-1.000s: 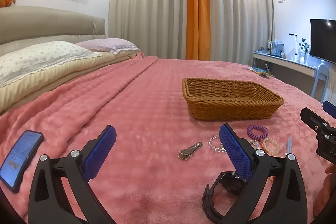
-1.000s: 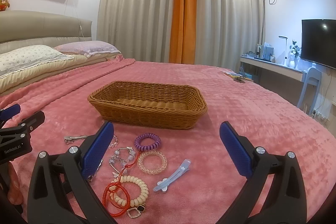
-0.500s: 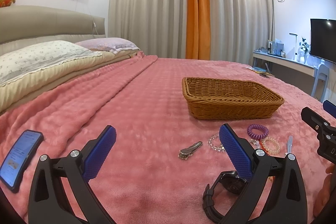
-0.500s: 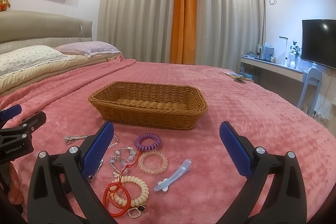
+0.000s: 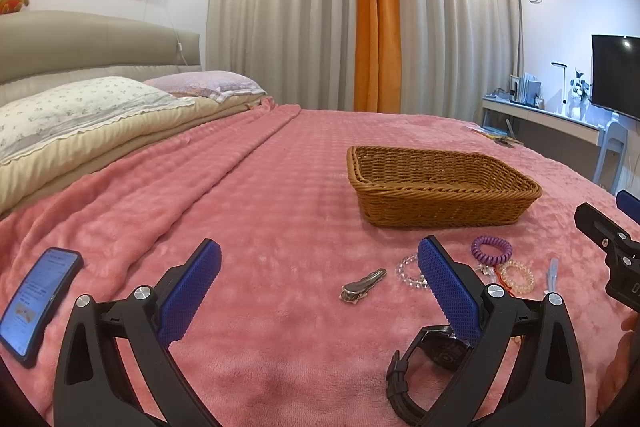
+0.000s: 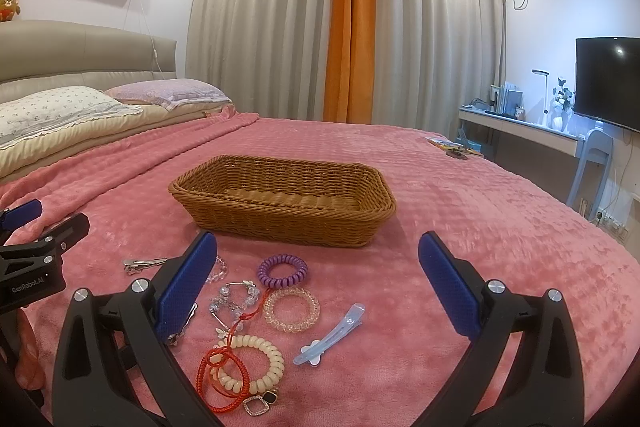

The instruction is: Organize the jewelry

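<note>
1. Left wrist view: the left tool [image 5: 318, 281] is wide open and holds nothing; its blue pads hang above the pink blanket [image 5: 248, 211]. A metal hair clip [image 5: 362, 285] lies just ahead between the fingers. I judge it light, stiff and a little slippery, so it is best taken across its middle. A black watch [image 5: 430, 347] lies near the right finger, partly hidden; it looks heavier, and its strap is the easier place to hold. The empty wicker basket [image 5: 440, 195] stands further ahead to the right. A phone [image 5: 38, 297] lies at the left edge.

2. Right wrist view: the right tool [image 6: 318, 281] is also fully open and empty. Between its fingers lie a purple coil tie [image 6: 283, 270], a clear coil tie [image 6: 292, 309], a cream bead bracelet [image 6: 256, 363], a red cord [image 6: 216, 379], a crystal bracelet [image 6: 234, 297] and a pale blue clip [image 6: 330, 333]. These are light; the coils are soft and springy, and one side of the ring is best pinched. The cord and the crystal bracelet touch each other, so they can probably tangle. The basket stands just behind them.
</note>
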`<state>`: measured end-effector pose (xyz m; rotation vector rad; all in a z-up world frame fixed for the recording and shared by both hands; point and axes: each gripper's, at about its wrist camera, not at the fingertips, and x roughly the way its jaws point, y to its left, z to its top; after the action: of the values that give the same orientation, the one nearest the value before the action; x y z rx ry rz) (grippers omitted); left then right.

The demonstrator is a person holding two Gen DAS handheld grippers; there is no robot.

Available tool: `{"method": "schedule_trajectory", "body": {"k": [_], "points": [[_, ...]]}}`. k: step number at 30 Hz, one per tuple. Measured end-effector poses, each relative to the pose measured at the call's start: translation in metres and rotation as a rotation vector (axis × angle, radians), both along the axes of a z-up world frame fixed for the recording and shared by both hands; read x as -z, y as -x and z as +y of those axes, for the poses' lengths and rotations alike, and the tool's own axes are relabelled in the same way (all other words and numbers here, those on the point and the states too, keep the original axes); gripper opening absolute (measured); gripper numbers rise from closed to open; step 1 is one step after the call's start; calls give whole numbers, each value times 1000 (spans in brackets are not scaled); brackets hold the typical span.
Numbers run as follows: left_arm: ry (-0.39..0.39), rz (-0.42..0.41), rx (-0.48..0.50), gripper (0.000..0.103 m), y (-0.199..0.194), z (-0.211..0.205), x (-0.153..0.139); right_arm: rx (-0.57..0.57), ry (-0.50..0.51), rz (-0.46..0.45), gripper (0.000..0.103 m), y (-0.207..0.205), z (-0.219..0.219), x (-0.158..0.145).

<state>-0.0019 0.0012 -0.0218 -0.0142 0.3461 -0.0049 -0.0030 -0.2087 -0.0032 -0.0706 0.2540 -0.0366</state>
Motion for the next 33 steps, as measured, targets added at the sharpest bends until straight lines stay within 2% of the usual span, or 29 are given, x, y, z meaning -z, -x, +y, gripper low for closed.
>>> {"method": "schedule_trajectory", "body": {"k": [24,30,33], "points": [[2,2,2,96,-3,1,-2,-5,-1,0,97,1,0,1],[1,4,20,96,0,1,2,-4,0,-1,97,0,0,1],[29,31,51,96,-1,5,2,7,-15,2,97,0,-4,-1]]}}
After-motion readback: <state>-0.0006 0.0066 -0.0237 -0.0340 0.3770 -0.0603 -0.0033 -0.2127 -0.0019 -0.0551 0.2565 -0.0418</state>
